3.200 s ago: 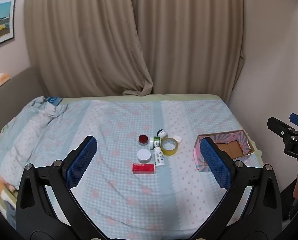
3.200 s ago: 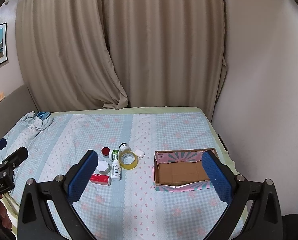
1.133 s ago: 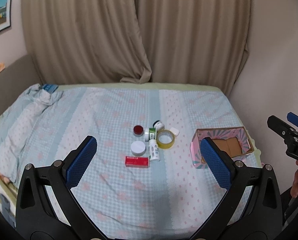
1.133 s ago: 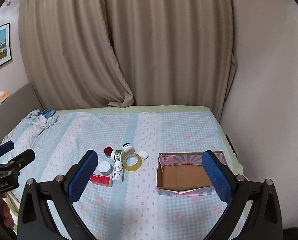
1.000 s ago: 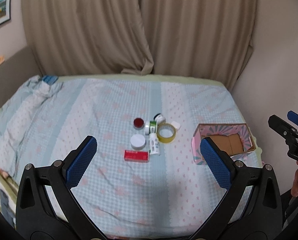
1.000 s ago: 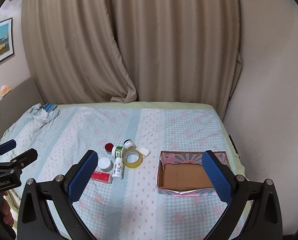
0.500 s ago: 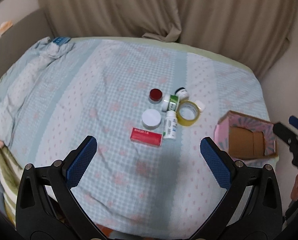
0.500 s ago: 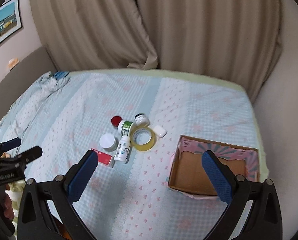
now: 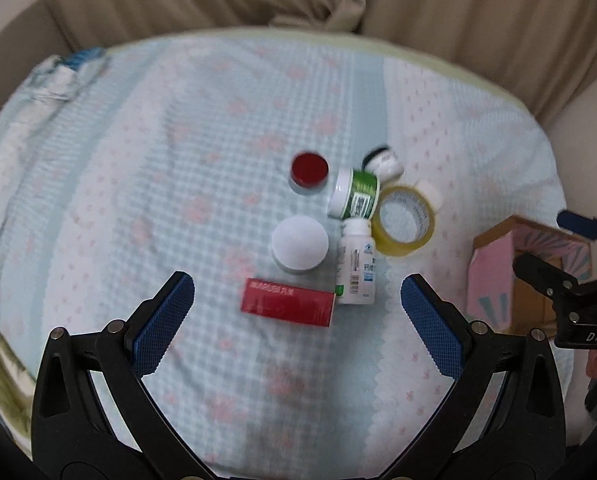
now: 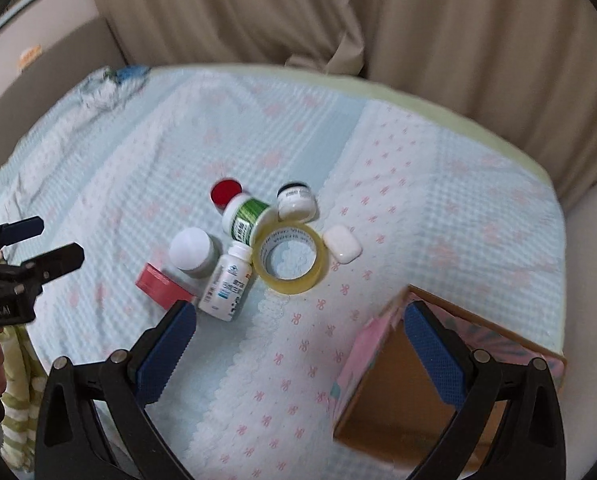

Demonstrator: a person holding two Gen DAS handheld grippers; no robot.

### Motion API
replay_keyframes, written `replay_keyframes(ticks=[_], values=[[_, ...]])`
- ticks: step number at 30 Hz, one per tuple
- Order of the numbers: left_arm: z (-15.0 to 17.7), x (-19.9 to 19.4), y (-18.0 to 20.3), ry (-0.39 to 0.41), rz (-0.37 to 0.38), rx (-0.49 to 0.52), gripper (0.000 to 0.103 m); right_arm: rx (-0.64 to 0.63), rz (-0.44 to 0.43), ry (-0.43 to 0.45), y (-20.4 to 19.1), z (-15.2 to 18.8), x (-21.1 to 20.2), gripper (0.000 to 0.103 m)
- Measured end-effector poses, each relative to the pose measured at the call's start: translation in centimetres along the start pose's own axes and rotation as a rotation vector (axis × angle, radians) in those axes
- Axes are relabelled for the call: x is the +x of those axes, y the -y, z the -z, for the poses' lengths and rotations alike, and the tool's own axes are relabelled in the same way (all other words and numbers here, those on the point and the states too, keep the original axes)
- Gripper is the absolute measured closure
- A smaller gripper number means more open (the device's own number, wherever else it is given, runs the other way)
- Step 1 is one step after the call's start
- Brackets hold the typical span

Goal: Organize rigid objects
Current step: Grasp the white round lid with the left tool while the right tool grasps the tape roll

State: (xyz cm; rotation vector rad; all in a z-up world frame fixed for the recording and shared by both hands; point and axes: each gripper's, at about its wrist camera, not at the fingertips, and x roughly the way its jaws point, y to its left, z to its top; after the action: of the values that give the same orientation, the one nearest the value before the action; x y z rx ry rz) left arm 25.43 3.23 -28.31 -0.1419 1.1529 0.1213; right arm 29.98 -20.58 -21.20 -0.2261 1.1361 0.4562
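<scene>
A cluster of small objects lies mid-bed: a red box [image 9: 287,307], a white-lidded jar [image 9: 299,244], a red-lidded jar [image 9: 309,168], a lying white bottle [image 9: 356,267], a lying green bottle [image 9: 355,193], a yellow tape roll [image 9: 403,220], a small white jar [image 9: 383,161] and a white case [image 10: 342,243]. An open pink cardboard box [image 10: 446,372] stands at the right. My left gripper [image 9: 297,314] is open and empty, just above the red box. My right gripper [image 10: 300,344] is open and empty, between the cluster and the pink box.
The bed has a light blue checked sheet [image 9: 178,160] with pink bows. A crumpled blanket [image 9: 58,76] lies at the far left corner. Beige curtains [image 10: 338,12] hang behind the bed. A wall stands close on the right.
Both grippers have moved forward and down toward the bed. The objects now look much larger. The left gripper now hovers near the red box; the right one near the pink box.
</scene>
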Motion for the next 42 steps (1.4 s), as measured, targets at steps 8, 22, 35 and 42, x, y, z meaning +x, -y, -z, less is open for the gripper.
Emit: replay_keyframes(ticks=[8, 22, 35, 42], values=[[-0.3, 11.8, 0.7, -0.145, 0.022, 0.040, 0.004, -0.049, -0.018, -0.173, 0.1, -1.7, 10.8, 0.000], [-0.3, 22.2, -0.2, -0.261, 0.026, 0.052, 0.021, -0.066, -0.087, -0.362, 0.1, -2.5, 22.0, 0.000], [-0.2, 22.4, 0.4, -0.214, 0.006, 0.127, 0.035, -0.222, -0.061, -0.352, -1.6, -4.2, 24.9, 0.005], [-0.2, 19.9, 1.1, -0.202, 0.013, 0.107, 0.035, -0.187, -0.036, -0.322, -2.6, -3.5, 23.9, 0.006]])
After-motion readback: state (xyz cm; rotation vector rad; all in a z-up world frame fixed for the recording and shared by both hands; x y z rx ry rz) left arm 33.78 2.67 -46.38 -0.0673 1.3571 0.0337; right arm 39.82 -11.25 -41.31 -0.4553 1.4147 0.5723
